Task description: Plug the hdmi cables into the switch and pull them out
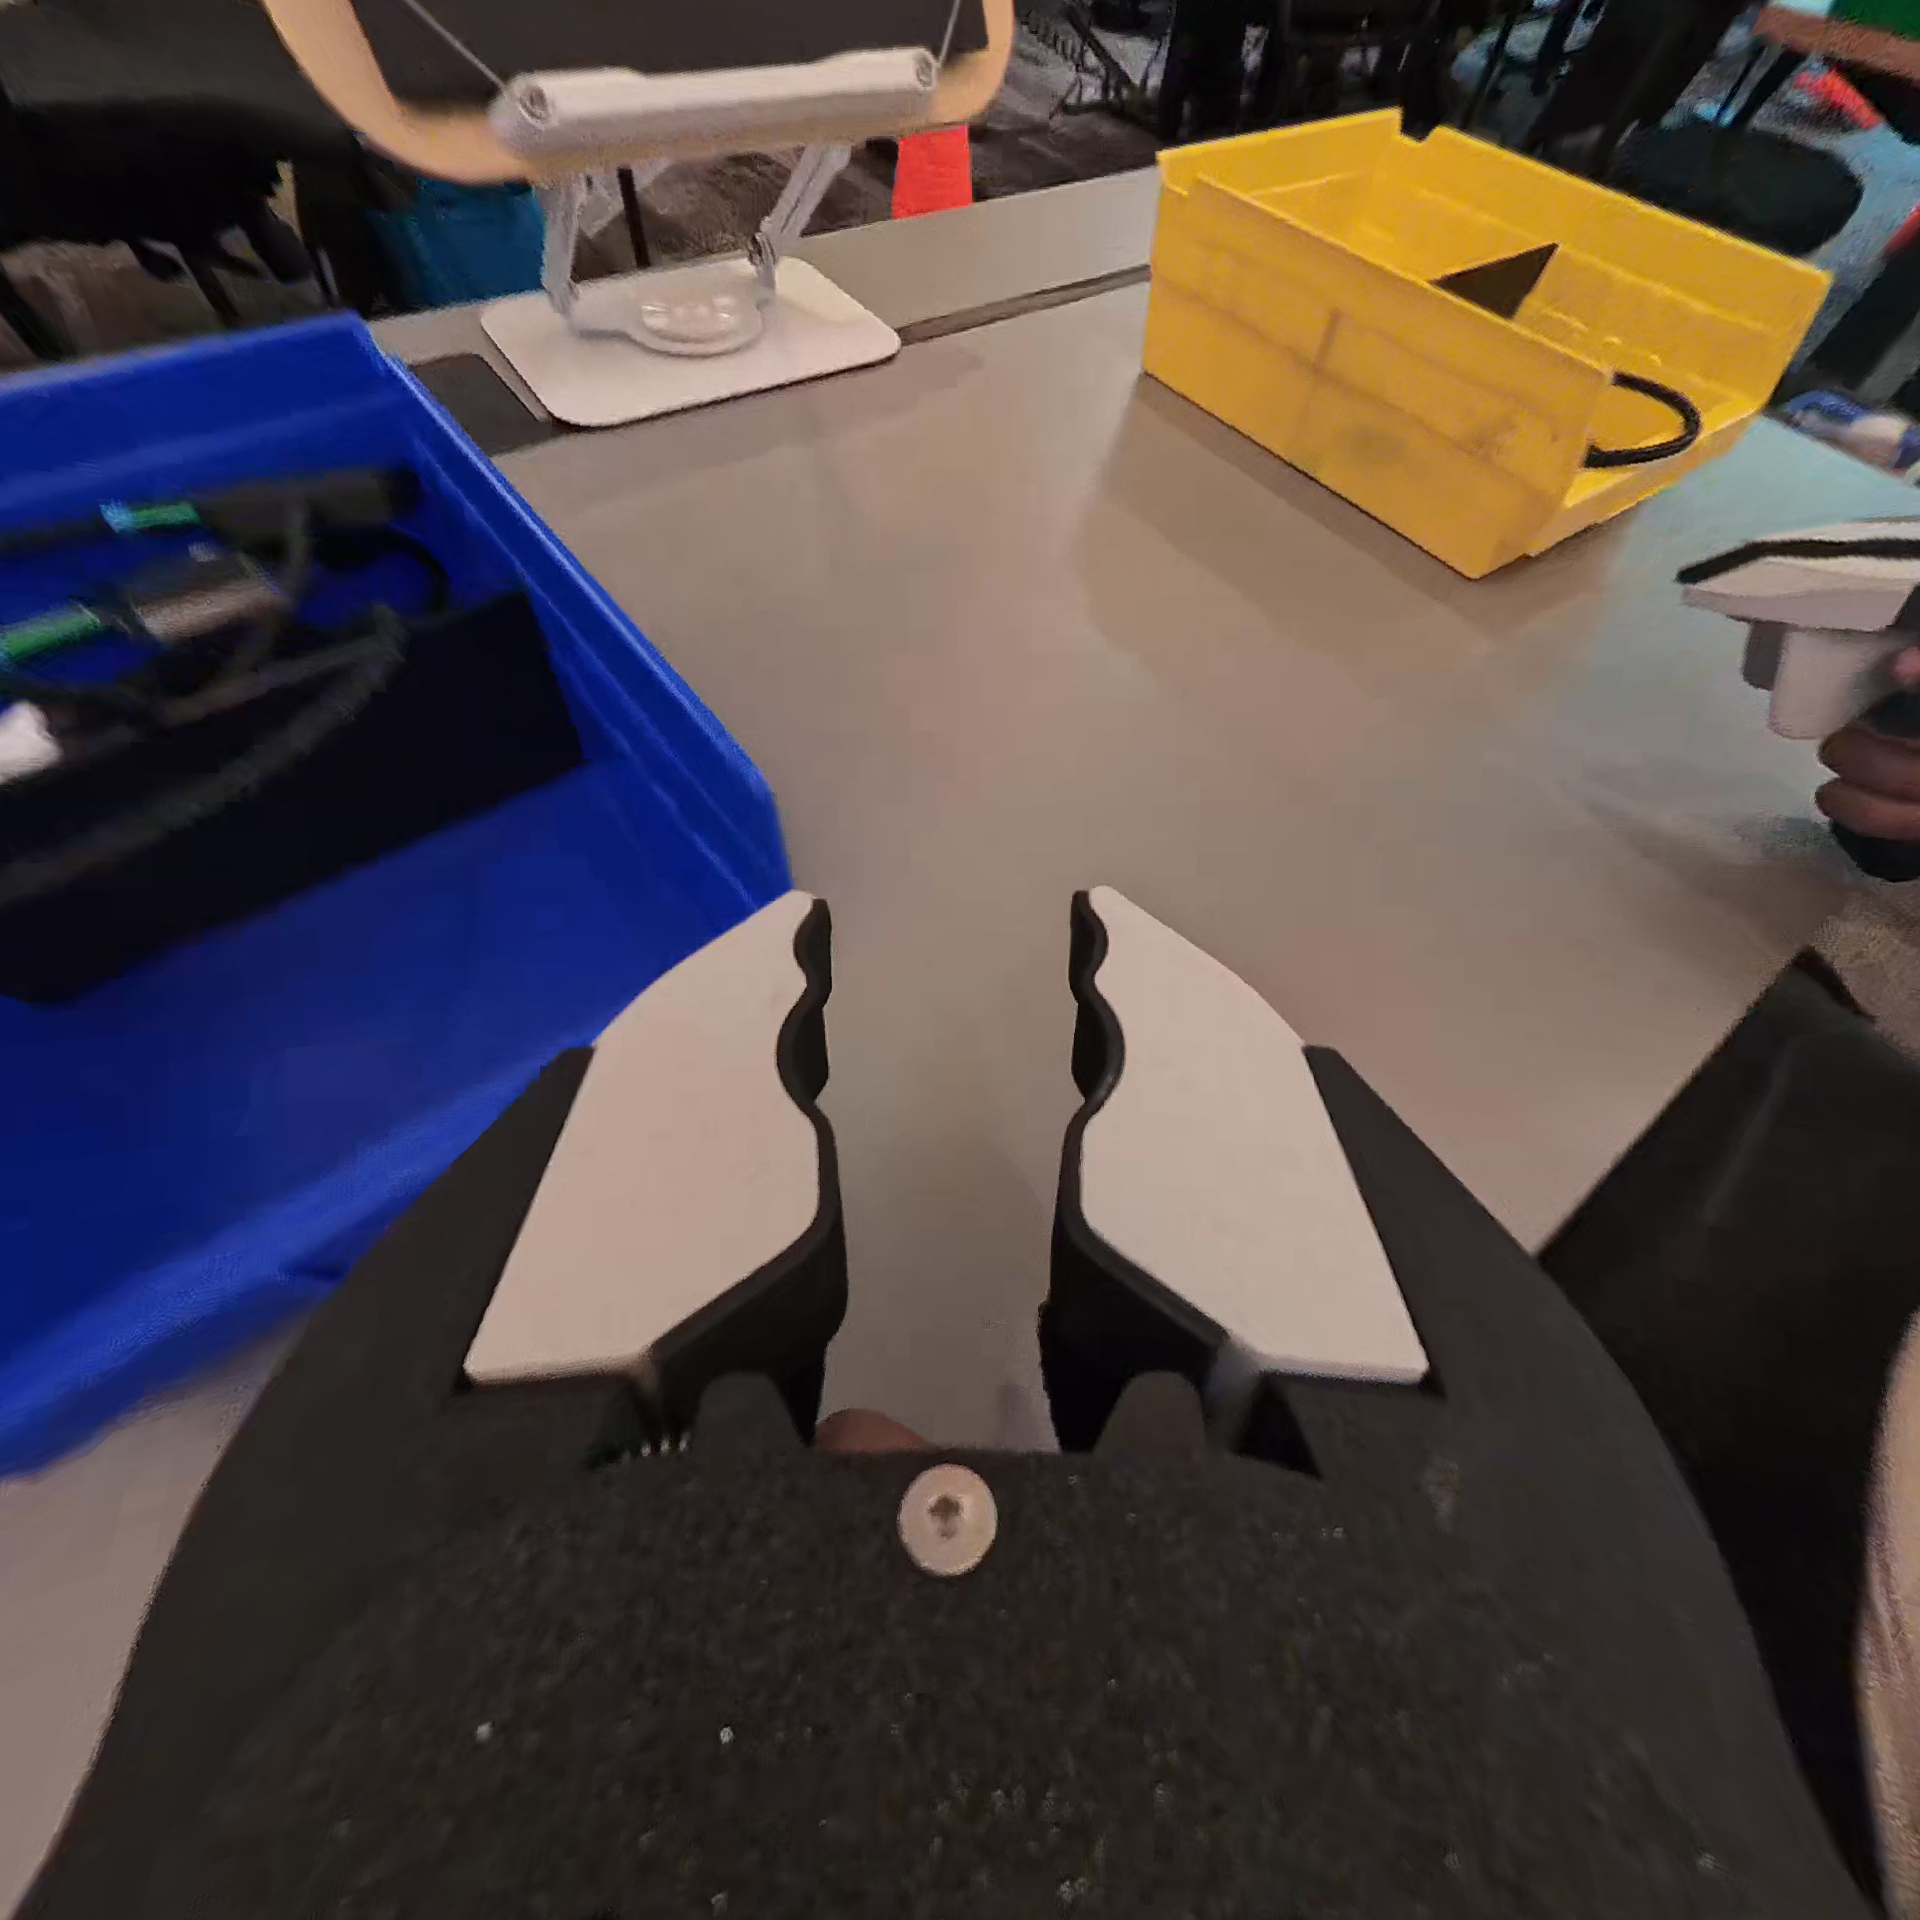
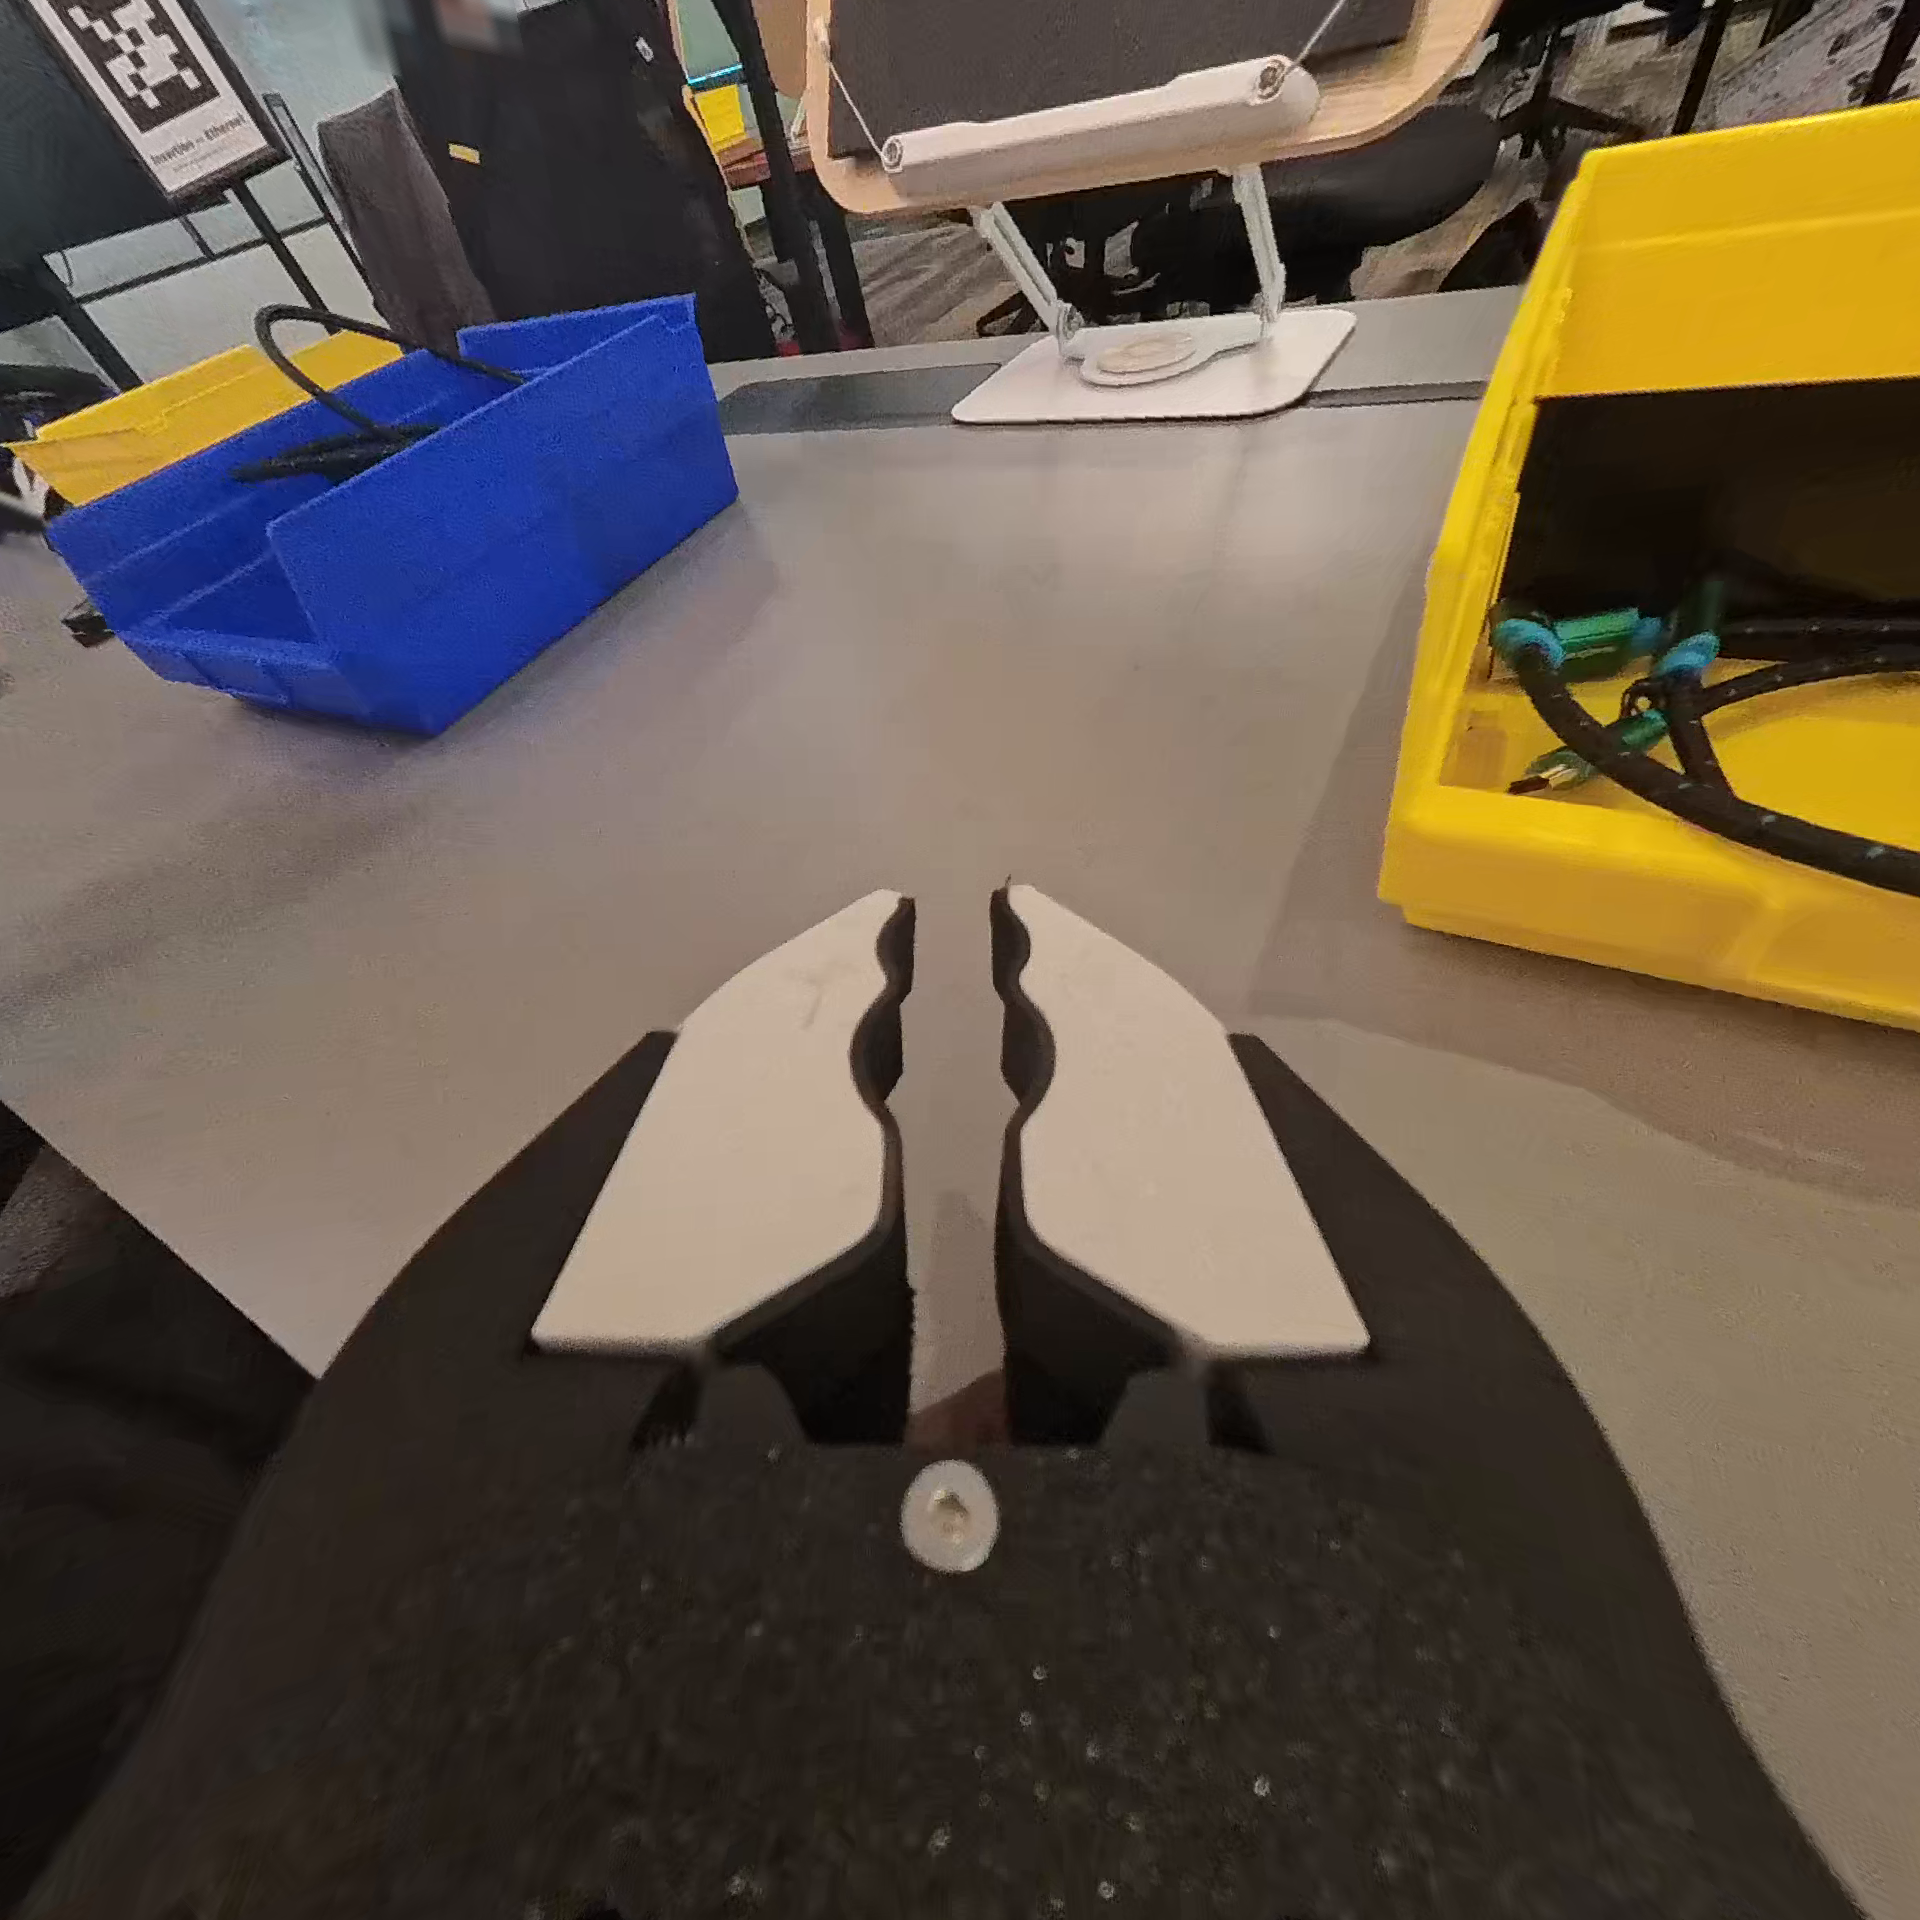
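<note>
My left gripper point(image 1: 951, 914) is open and empty, low over the grey table point(image 1: 1039, 644), just right of a blue bin point(image 1: 312, 1091). That bin holds black braided cables point(image 1: 270, 665) with green plugs and a small dark grey box, all blurred. My right gripper point(image 2: 953, 902) is empty, its jaws a narrow gap apart, above the table point(image 2: 935, 644). To its right a yellow bin point(image 2: 1621, 914) holds black braided HDMI cables point(image 2: 1621, 769) with green plugs point(image 2: 1600, 639). The right gripper also shows in the left wrist view point(image 1: 1787, 582) at the far right edge.
A white stand point(image 1: 686, 343) with a wooden-framed panel sits at the table's back edge and also shows in the right wrist view point(image 2: 1153, 374). The blue bin point(image 2: 468, 582) has a cable loop point(image 2: 312, 343) sticking out. The yellow bin point(image 1: 1351, 364) sits back right. A hand point(image 1: 1870, 800) holds the right gripper.
</note>
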